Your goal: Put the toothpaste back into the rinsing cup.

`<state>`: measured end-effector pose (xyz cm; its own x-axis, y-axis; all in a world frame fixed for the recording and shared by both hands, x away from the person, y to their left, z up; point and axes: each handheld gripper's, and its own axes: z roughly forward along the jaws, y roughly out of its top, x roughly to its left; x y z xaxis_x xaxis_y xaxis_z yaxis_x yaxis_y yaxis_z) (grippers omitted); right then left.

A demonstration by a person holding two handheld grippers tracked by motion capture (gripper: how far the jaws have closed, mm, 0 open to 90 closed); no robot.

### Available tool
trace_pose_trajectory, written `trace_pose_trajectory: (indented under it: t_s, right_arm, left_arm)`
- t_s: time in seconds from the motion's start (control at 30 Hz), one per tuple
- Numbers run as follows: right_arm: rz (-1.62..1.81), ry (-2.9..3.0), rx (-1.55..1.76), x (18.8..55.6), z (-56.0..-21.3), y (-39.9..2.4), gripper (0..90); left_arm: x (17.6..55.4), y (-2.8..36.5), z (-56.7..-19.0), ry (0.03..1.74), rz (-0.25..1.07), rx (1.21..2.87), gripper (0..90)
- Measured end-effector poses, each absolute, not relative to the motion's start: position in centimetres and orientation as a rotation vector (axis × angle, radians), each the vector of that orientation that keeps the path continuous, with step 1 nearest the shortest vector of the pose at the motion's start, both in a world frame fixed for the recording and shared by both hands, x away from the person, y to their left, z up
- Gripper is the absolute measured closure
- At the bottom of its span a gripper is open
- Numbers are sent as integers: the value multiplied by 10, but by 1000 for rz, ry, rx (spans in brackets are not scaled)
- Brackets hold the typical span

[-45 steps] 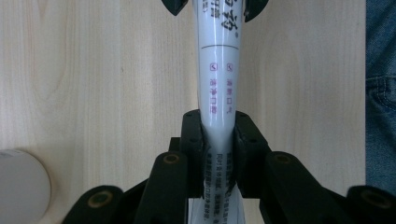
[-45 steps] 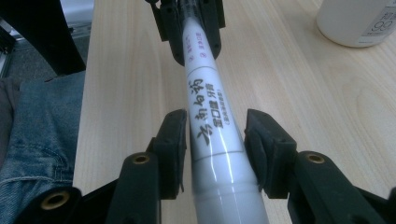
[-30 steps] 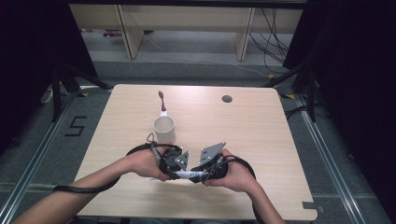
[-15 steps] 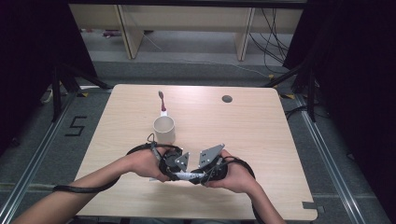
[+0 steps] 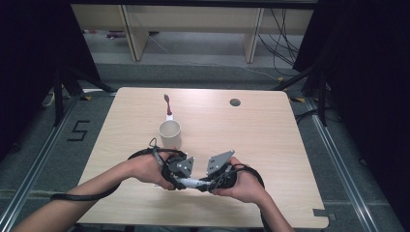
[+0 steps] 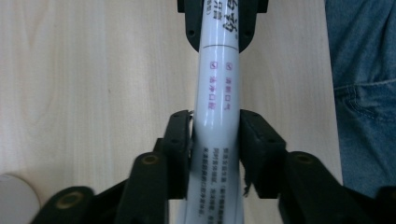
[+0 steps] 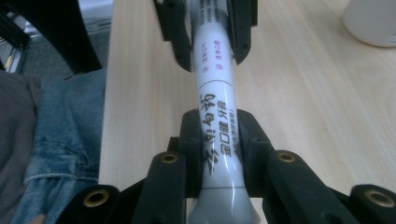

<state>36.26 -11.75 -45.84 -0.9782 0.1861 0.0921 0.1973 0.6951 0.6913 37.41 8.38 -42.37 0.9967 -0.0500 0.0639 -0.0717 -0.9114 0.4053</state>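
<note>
A white toothpaste tube (image 5: 192,183) with printed text hangs level just above the table's near edge, between my two grippers, which face each other. My left gripper (image 6: 215,135) has its pads against both sides of the tube (image 6: 217,93); its jaws have just been opening. The jaws of my right gripper (image 7: 217,135) have just been closing, and they clamp the tube (image 7: 215,84) at its other end. In the high view the left gripper (image 5: 185,180) and the right gripper (image 5: 209,182) almost meet.
A white cup (image 5: 170,134) stands just beyond the hands, and a toothbrush (image 5: 168,104) lies farther back. A round cable hole (image 5: 235,102) sits at the table's far right. The person's jeans (image 6: 364,93) are at the near edge.
</note>
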Motion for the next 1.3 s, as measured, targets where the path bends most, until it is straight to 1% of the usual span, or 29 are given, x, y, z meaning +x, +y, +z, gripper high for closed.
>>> trace_pose_trajectory:
  t_s: [0.03, 0.07, 0.1, 0.13, 0.2, 0.23, 0.27, 0.3, 0.37, 0.47, 0.63, 0.77, 0.83, 0.93, 1.03, 1.13, 1.3]
  right_arm:
    - [-1179, -2857, -389, 362, -458, -120, 756]
    - [-1218, -2878, -344, 365, -458, -123, 755]
    - [-1230, -2870, -380, 365, -458, -125, 756]
    - [-1243, -2864, -387, 365, -458, -127, 756]
    - [-1255, -2874, -431, 365, -457, -132, 755]
    - [-1268, -2897, -436, 365, -457, -134, 755]
    - [-1264, -2895, -471, 366, -458, -138, 755]
    - [-1267, -2892, -493, 366, -459, -142, 755]
    - [-1301, -2890, -549, 367, -461, -149, 755]
    - [-1341, -2884, -617, 366, -460, -157, 755]
    - [-1513, -2860, -720, 364, -455, -166, 755]
    - [-1637, -2838, -754, 363, -450, -167, 754]
    - [-1690, -2826, -760, 363, -448, -165, 754]
    - [-1757, -2788, -769, 361, -445, -161, 753]
    - [-1788, -2790, -742, 361, -443, -158, 753]
    - [-1812, -2759, -723, 361, -443, -155, 753]
    - [-1816, -2777, -712, 360, -442, -151, 753]
  left_arm:
    - [374, 86, -421, -72, 92, 2700, 549]
    - [373, 89, -420, -63, 119, 2675, 509]
    - [372, 92, -419, -54, 143, 2659, 479]
    - [372, 95, -418, -41, 164, 2643, 462]
    - [372, 104, -415, 31, 223, 2562, 411]
    - [373, 111, -412, 75, 261, 2493, 393]
    - [374, 118, -409, 103, 303, 2441, 377]
    - [375, 123, -406, 129, 315, 2409, 359]
    - [376, 140, -403, 257, 351, 2251, 352]
    - [377, 161, -405, 384, 376, 2154, 336]
    - [376, 177, -426, 542, 291, 2049, 316]
    - [375, 174, -442, 611, 190, 1967, 316]
    - [375, 168, -448, 614, 133, 1925, 317]
    - [375, 158, -452, 615, 86, 1881, 320]
    - [377, 149, -453, 640, 17, 1781, 325]
    - [379, 145, -453, 658, -22, 1724, 330]
    - [381, 139, -451, 663, -44, 1698, 336]
